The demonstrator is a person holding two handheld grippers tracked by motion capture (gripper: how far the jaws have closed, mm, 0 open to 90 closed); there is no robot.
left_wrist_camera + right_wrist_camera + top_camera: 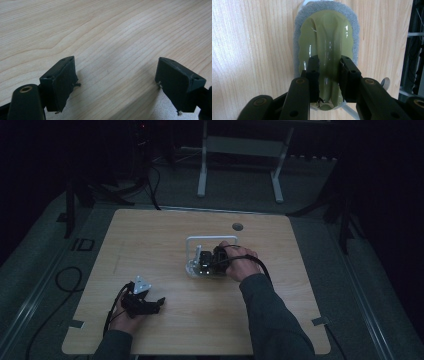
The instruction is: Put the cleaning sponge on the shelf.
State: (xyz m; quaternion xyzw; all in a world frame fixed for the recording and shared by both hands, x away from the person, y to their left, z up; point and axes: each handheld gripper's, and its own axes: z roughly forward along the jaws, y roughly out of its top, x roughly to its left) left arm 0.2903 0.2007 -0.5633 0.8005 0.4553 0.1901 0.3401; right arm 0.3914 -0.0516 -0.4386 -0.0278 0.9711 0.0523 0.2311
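Near the middle of the worktop [150, 235], the right gripper [329, 75] is clenched on the raised green handle of a scrubbing sponge [325, 45], one jaw on each flank. Its long axis runs straight away from the jaws, over a white wire rack [192, 242]. The left gripper [116, 85] rests released at the near left, well apart.

The person wears dark grey long sleeves [272, 320]. The left gripper [116, 85] has black wedge-shaped jaws with frayed pads and a brass-ringed screw hole, plus a grey three-cornered plate and black cable. The right gripper [329, 80] is black too, with brass-ringed holes along its arms.
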